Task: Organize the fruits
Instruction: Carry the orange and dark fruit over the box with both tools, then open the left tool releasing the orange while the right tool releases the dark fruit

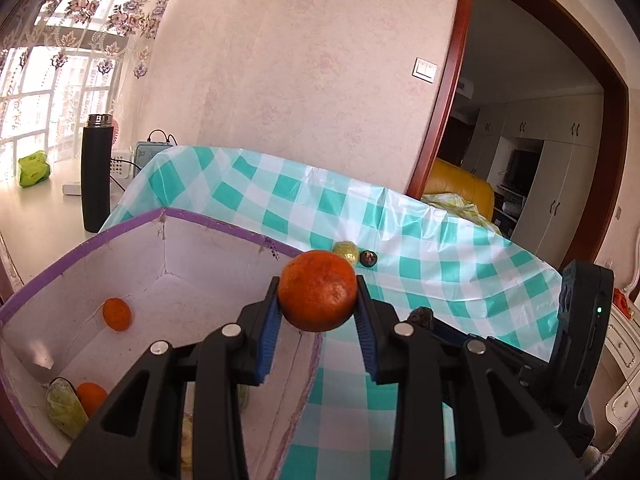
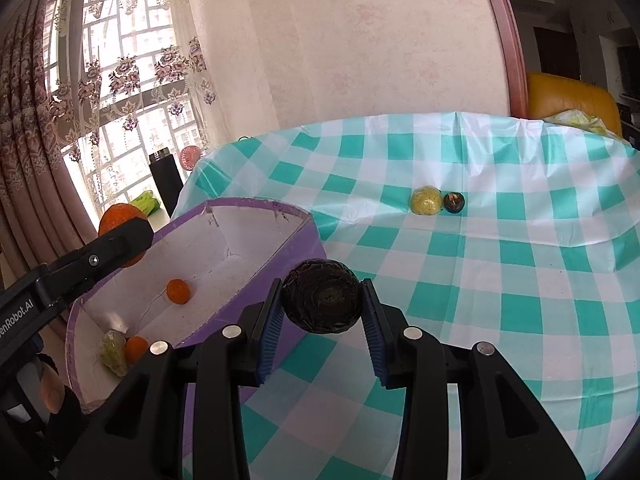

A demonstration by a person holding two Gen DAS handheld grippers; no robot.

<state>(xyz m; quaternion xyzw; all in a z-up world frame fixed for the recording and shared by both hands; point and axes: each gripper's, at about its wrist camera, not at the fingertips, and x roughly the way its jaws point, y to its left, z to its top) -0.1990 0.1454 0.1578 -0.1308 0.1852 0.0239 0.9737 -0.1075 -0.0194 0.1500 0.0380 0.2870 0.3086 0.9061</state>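
My left gripper is shut on an orange fruit, held above the right rim of the purple box. In the right wrist view that orange and the left gripper's finger hang over the box's left side. My right gripper is shut on a dark brown round fruit, just right of the purple box. Inside the box lie two small oranges and a yellow-green fruit. On the checked tablecloth sit a yellow fruit and a small dark fruit.
The table under the teal-and-white checked cloth ends at the far wall. Left of it, a black flask, a green bag and small devices stand on a white counter. A doorway with a yellow sofa opens at the right.
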